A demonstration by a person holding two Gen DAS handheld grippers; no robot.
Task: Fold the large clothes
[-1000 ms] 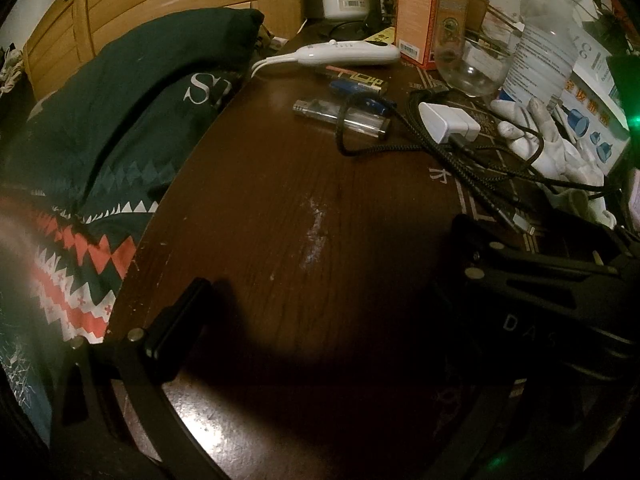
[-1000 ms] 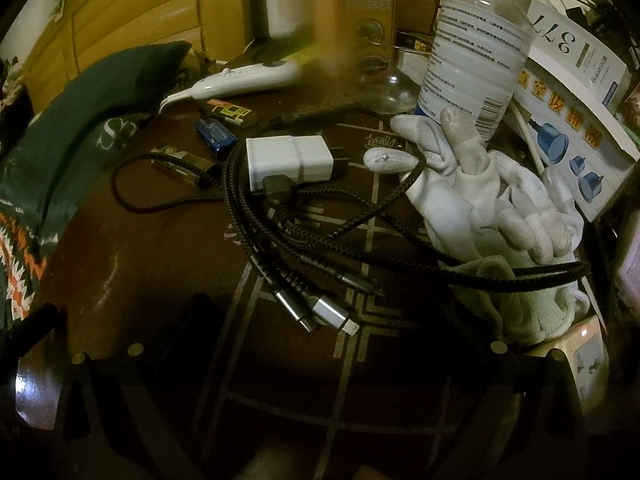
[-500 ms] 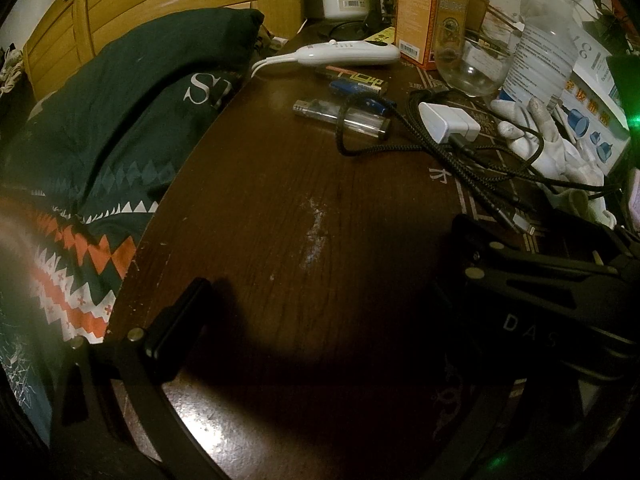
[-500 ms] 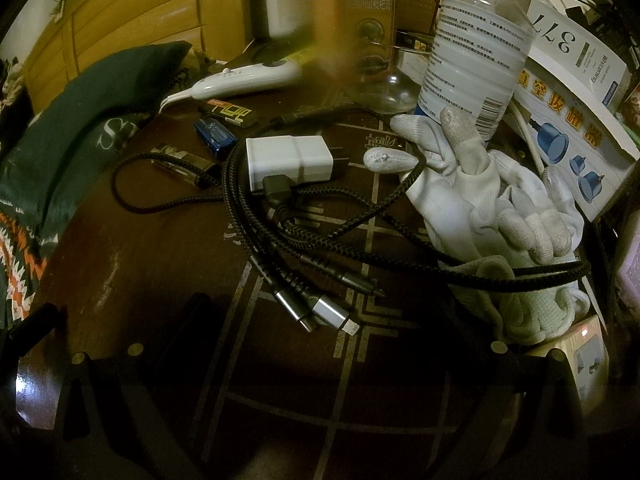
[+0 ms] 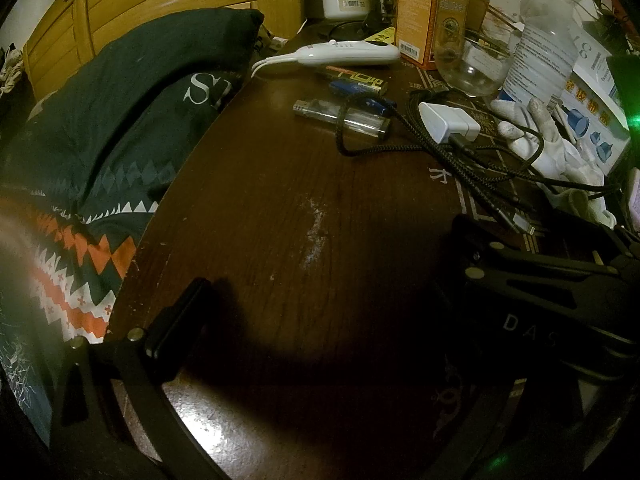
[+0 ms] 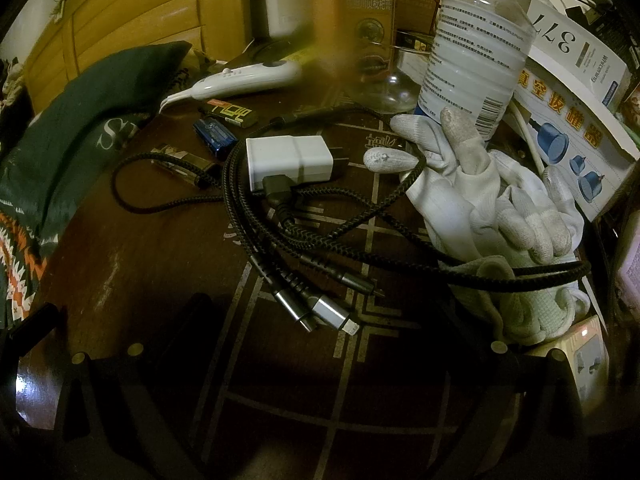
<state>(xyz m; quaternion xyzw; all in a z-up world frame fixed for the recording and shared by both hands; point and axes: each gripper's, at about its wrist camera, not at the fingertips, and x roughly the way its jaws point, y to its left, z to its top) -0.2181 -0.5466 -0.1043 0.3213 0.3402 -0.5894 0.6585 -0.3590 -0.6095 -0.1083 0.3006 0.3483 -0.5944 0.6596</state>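
Left wrist view: both grippers, left gripper [image 5: 320, 312] and right gripper [image 6: 304, 344], rest spread and empty on the cluttered table [image 5: 280, 200] (likely parked); dark patterned garment [image 5: 100, 140] lies unfolded far left.

We hold our black two-finger left gripper [image 5: 320, 312] low over the dark wooden table [image 5: 280, 208], jaws spread wide and empty. Our black two-finger right gripper [image 6: 304, 356] sits beside it above the same table, fingers likewise parted, gripping nothing.

"377" on white box [image 6: 576, 46]; "DAS" (partly cut off) on hand-held gripper [image 5: 532, 326].
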